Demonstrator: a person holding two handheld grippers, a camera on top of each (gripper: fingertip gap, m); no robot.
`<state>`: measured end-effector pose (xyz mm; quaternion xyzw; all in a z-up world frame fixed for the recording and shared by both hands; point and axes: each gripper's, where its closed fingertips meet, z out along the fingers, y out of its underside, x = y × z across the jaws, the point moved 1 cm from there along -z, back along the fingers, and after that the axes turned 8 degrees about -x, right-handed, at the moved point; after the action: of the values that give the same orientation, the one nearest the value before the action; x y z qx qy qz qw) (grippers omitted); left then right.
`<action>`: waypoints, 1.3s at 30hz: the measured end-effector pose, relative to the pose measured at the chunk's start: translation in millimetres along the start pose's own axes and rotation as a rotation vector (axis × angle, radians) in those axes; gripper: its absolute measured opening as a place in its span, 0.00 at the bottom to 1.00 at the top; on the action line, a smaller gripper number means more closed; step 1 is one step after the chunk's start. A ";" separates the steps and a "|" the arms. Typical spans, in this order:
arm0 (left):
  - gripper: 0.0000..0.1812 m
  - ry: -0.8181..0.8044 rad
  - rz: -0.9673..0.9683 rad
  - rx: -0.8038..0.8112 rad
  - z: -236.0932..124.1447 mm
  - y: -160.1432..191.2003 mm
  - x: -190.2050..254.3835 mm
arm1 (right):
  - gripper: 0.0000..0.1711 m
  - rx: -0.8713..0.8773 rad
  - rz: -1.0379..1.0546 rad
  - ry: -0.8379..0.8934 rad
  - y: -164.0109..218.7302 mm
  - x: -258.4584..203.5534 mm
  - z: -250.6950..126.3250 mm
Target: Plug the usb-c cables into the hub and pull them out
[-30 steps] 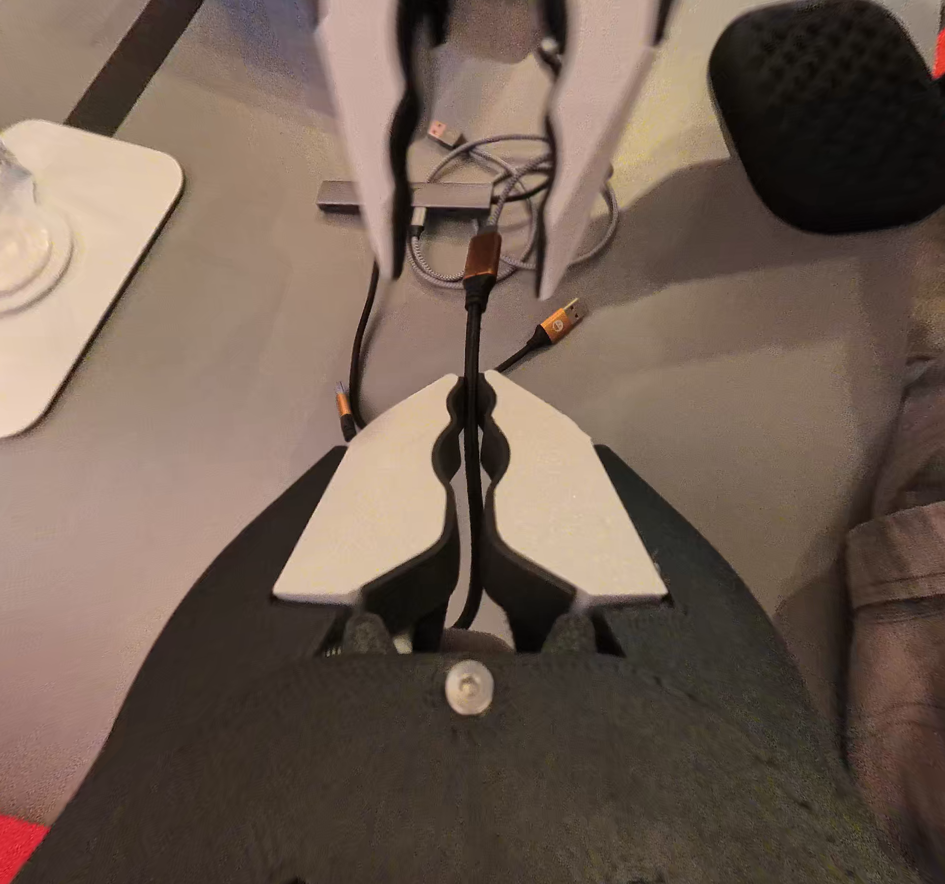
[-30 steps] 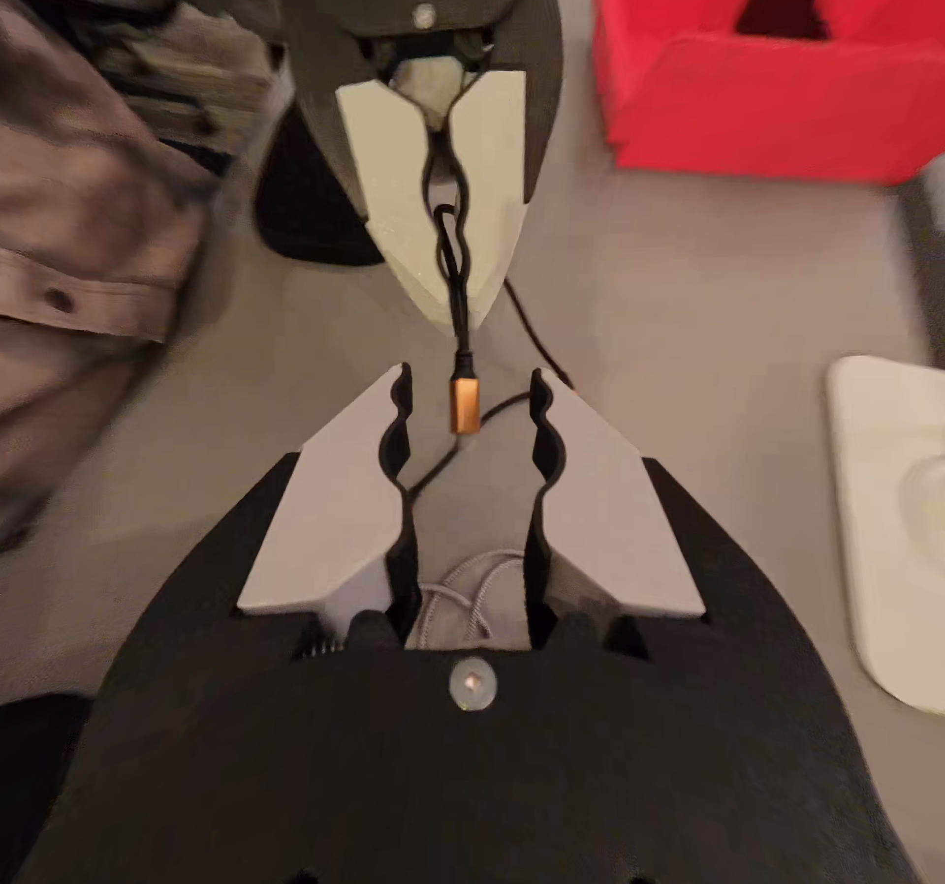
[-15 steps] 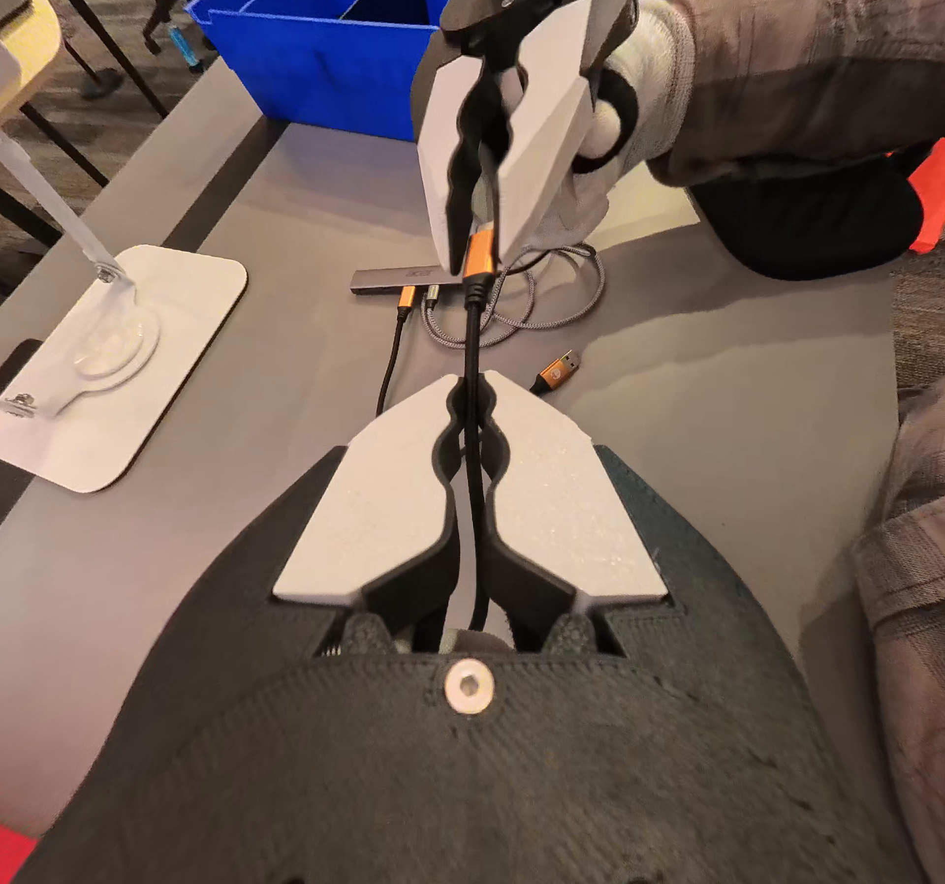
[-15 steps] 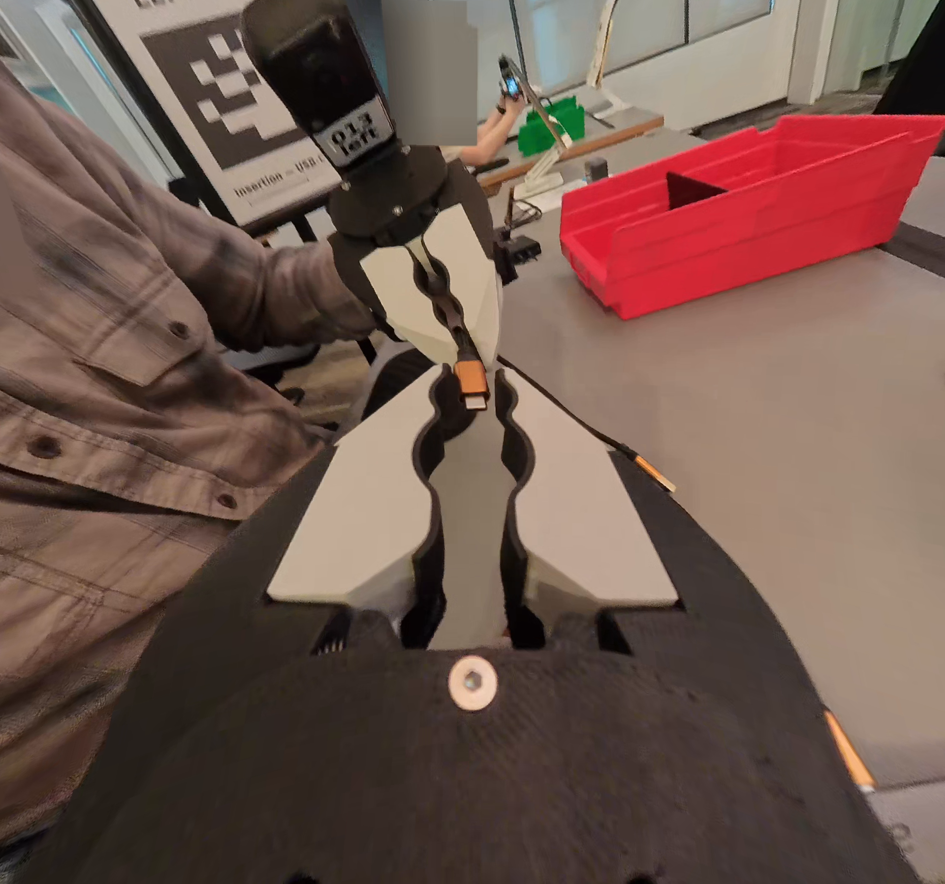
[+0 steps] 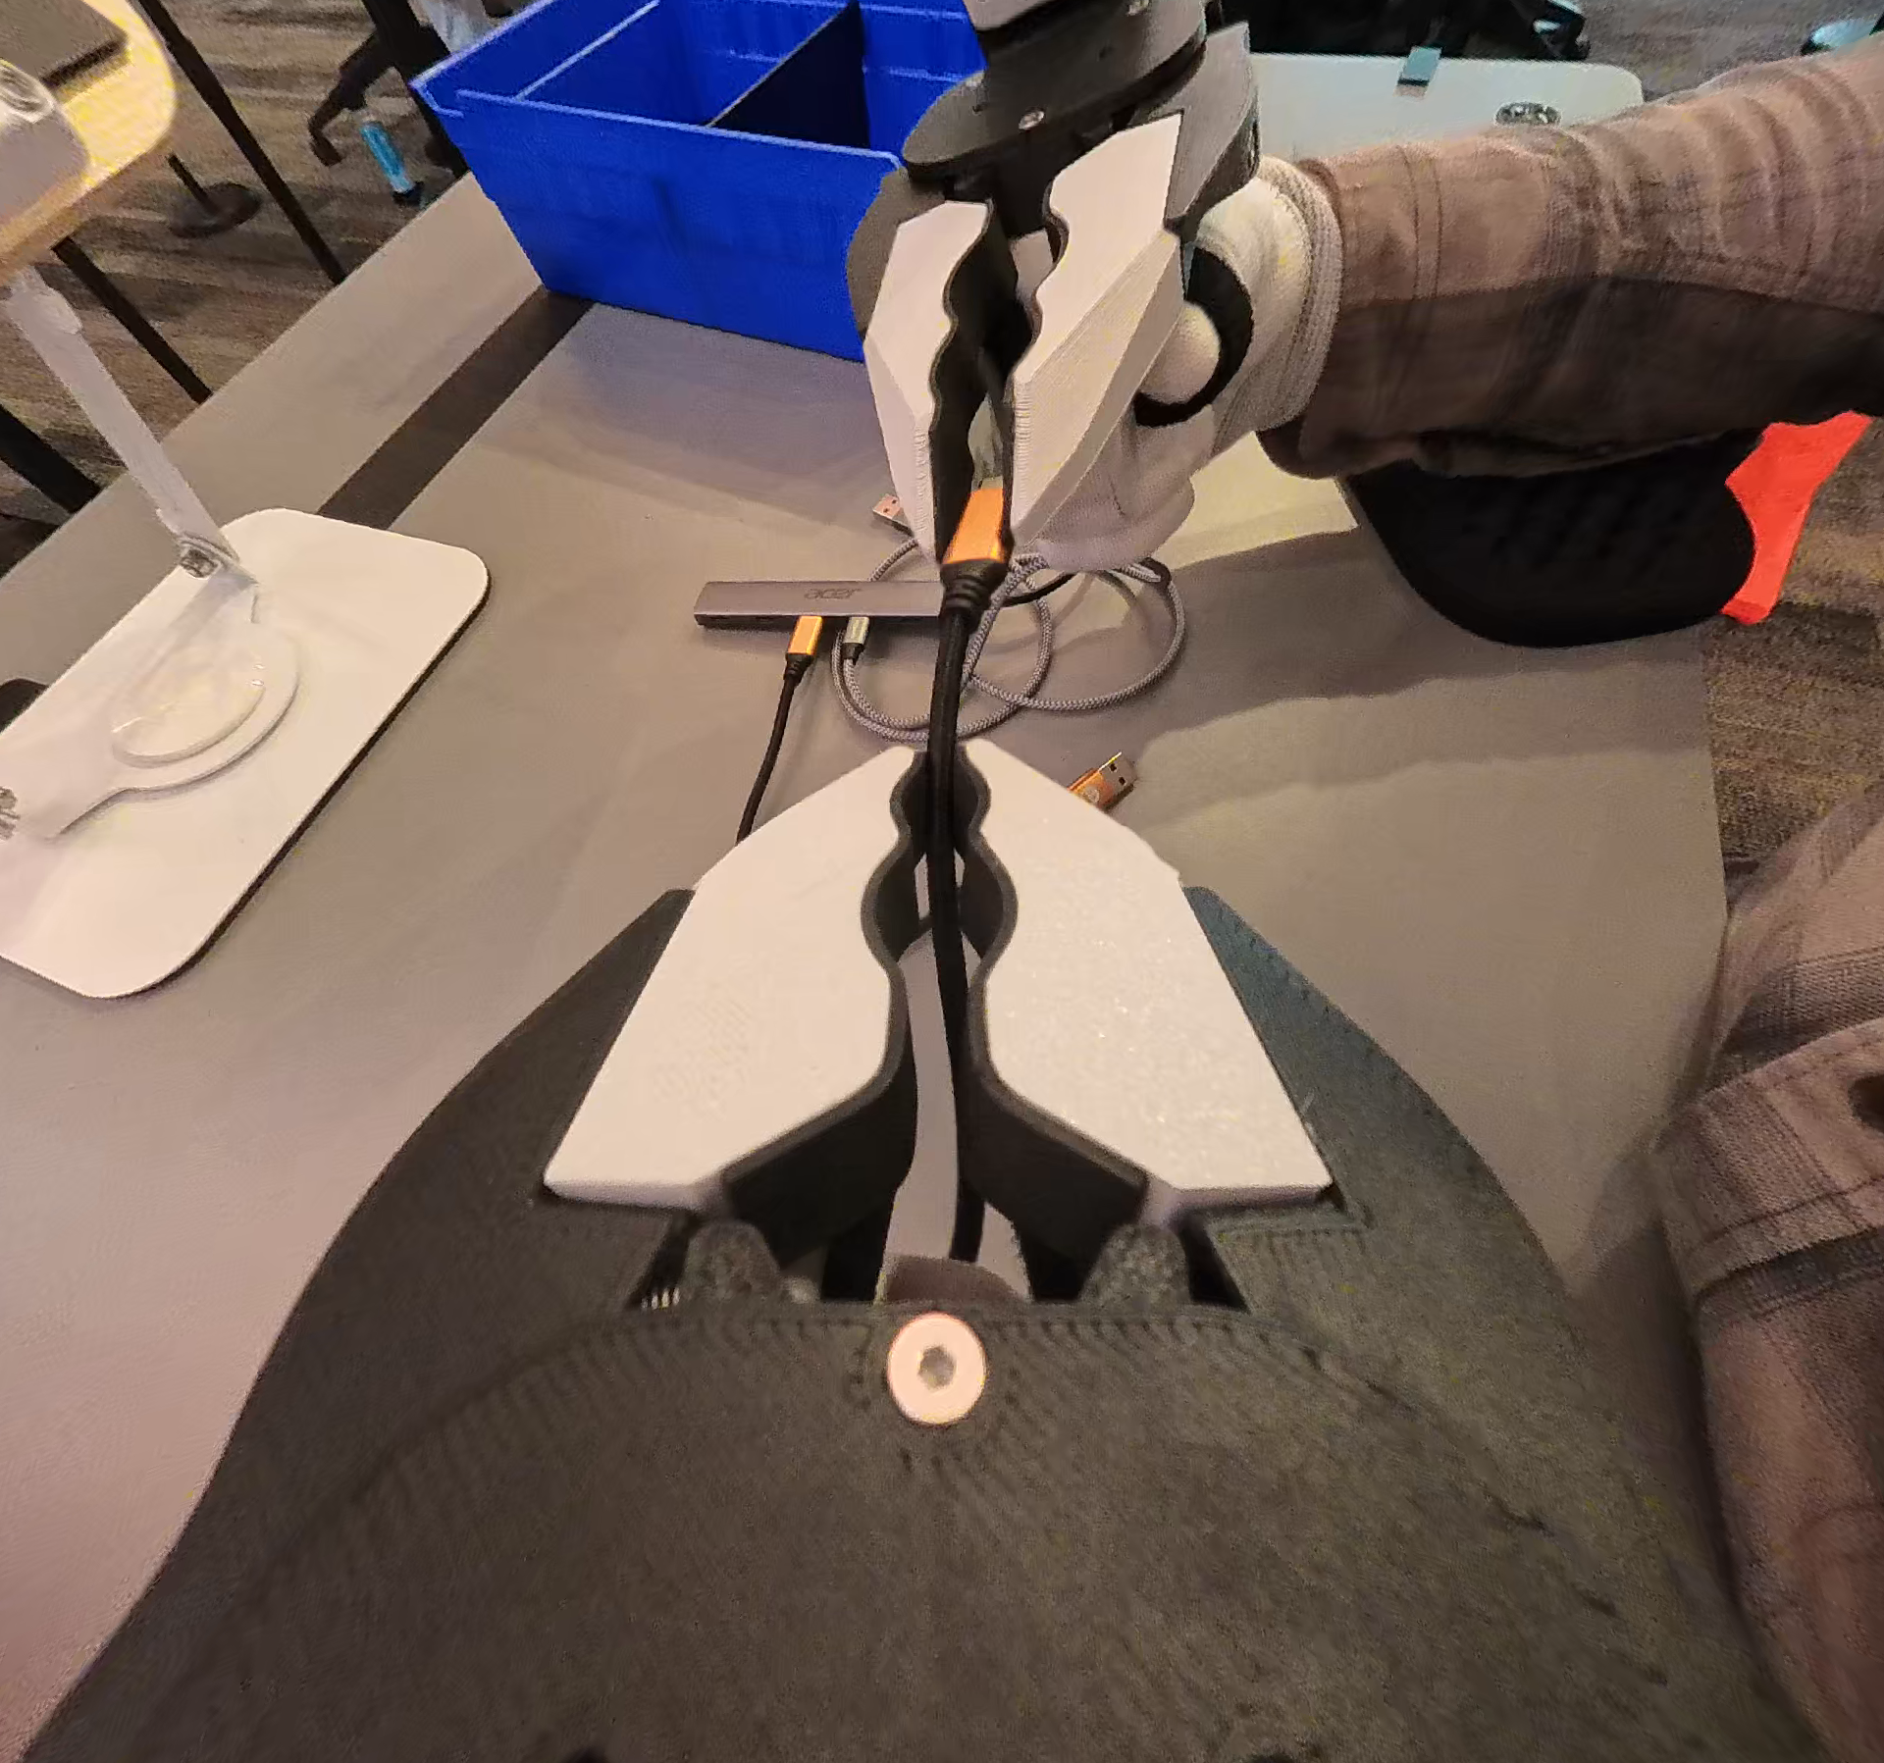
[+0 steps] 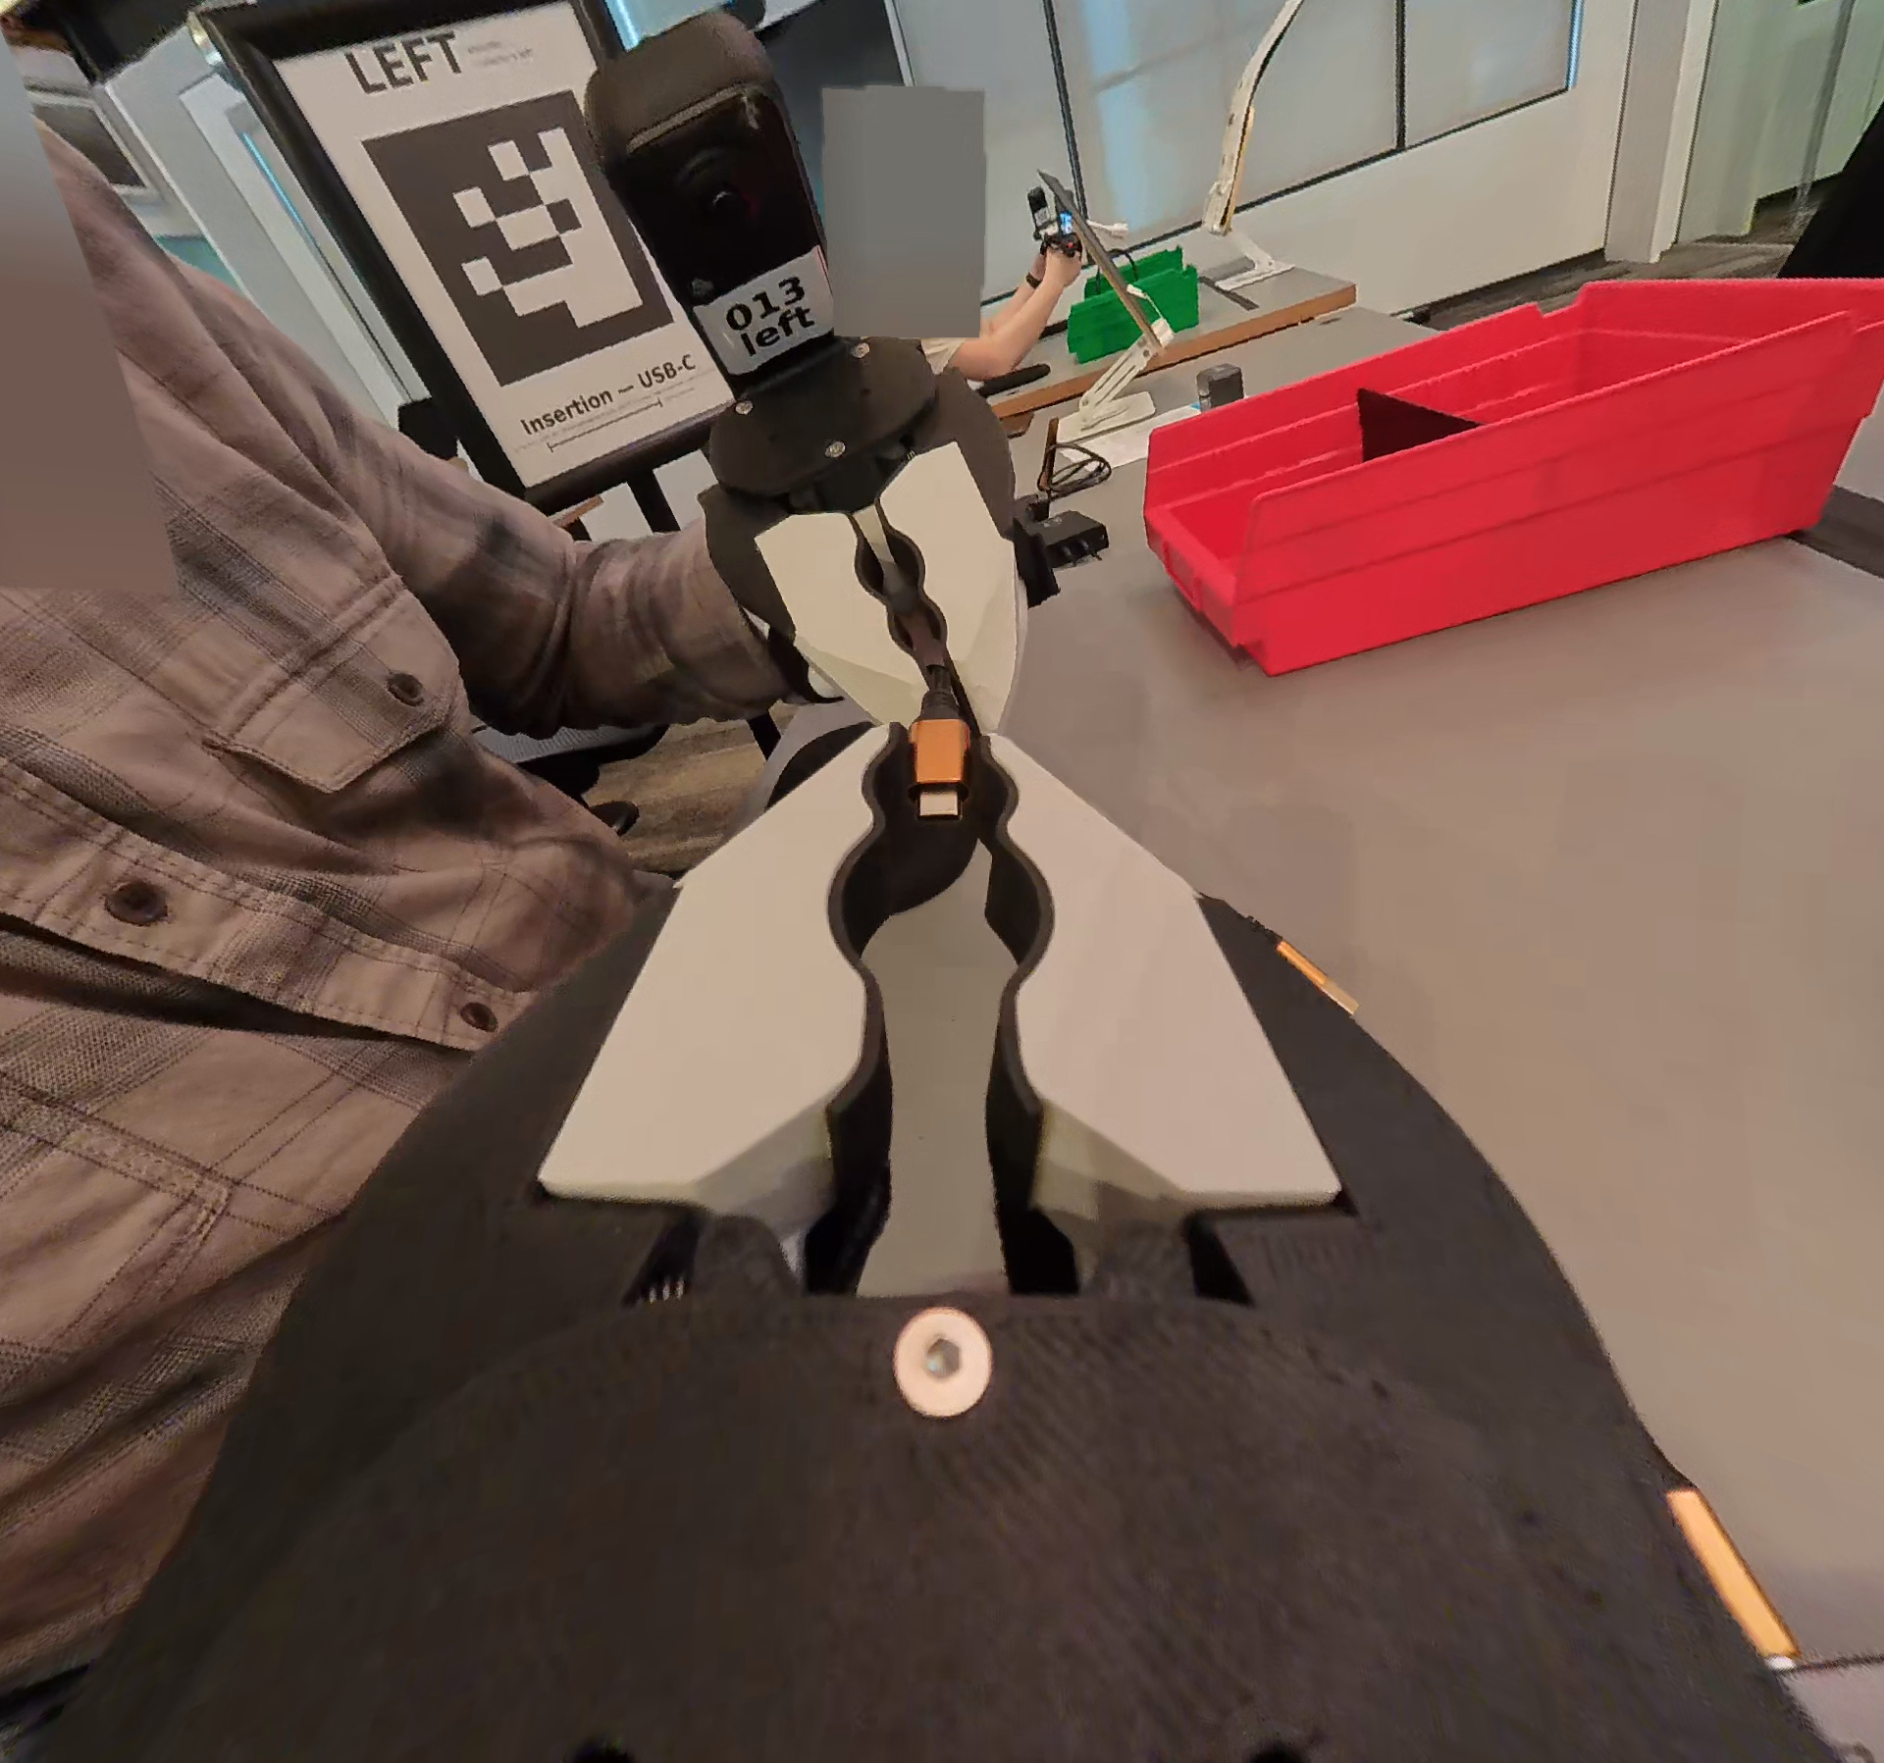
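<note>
The black cable (image 5: 953, 797) has an orange metal plug (image 5: 977, 532) with a small silver tip, and it's held up in the air above the grey table (image 5: 1376, 848), between the two grippers. The left gripper (image 5: 938, 776) is closed tight on the cord itself, which runs down the wavy channel between its white fingers (image 5: 775, 990) and out the front. The right gripper (image 6: 943, 766) comes in from the opposite side with its tips around the plug; in the right wrist view the fingers are only a little apart, the orange shell sits in the first notch and looks like it touches at least one side, but whether they're really pinching it is hard to tell. Down on the table lies the hub (image 5: 816, 599), a slim dark-grey metal bar, with another orange-ended plug (image 5: 802, 639) and a silver one (image 5: 854, 634) stuck into its near edge, and a coil of grey braided cable (image 5: 1019, 664) looped just beside it. A loose orange USB plug (image 5: 1106, 781) rests near the left gripper's tip. Both grippers have matte white plastic fingers with dark scalloped inner edges on rough black bodies. Farther back sit a blue plastic bin (image 5: 652, 134), a red bin (image 6: 1509, 471), and a white lamp base (image 5: 306, 695).
</note>
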<state>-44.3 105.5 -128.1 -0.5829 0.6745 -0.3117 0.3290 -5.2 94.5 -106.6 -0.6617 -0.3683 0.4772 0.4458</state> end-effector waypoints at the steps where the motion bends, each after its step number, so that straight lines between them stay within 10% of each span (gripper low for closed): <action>1: 0.01 -0.006 0.006 0.009 -0.7 -1.1 -0.2 | 0.06 0.003 0.002 -0.007 0.1 -1.2 0.1; 25: 0.02 0.003 -0.010 0.031 -0.7 -8.2 2.8 | 0.05 0.054 -0.013 -0.021 -3.5 -4.8 -2.3; 39: 0.19 0.289 -0.218 0.413 -31.4 -78.2 -3.7 | 0.05 0.201 -0.044 -0.089 -20.1 -15.6 -9.6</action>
<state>-23.8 100.4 -46.4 -0.5221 0.5700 -0.5560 0.3057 -1.5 84.7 -81.5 -0.5835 -0.3525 0.5309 0.5034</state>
